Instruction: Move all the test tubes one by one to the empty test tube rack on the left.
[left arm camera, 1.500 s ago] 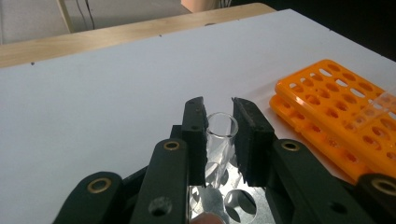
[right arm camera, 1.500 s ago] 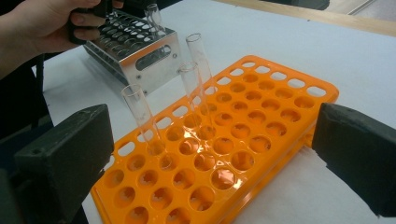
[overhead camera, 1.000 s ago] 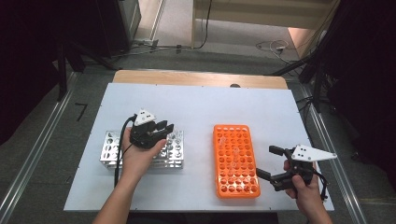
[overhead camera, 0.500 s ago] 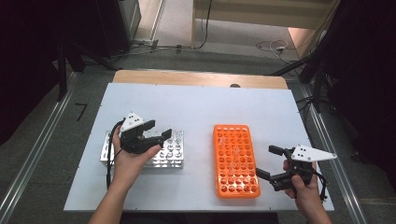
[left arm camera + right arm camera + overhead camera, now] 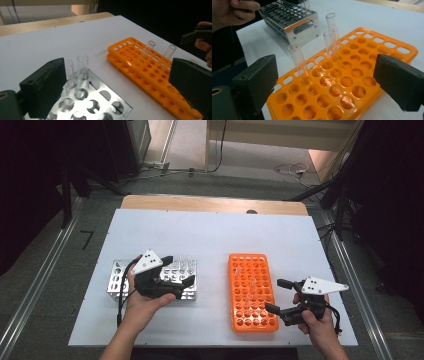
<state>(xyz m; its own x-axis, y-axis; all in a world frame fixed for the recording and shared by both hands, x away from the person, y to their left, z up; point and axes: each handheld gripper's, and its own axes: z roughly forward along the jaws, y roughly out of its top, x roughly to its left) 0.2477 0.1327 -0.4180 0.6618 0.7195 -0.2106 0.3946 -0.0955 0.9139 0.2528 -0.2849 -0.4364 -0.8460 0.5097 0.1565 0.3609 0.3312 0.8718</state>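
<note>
Standing in the metal rack [image 5: 120, 281] at the table's [image 5: 210, 235] left are a few clear glass tubes [image 5: 82, 65], thin and empty. The left gripper [image 5: 179, 269] hovers over them; its jaws have just been opening and hold nothing. The right gripper [image 5: 279, 296] is spread wide and empty, just beside the orange rack [image 5: 251, 292]. The right gripper view shows three tubes [image 5: 298, 60] upright in the orange rack, which the high view barely resolves. Bare white table lies between the racks and beyond them.
</note>
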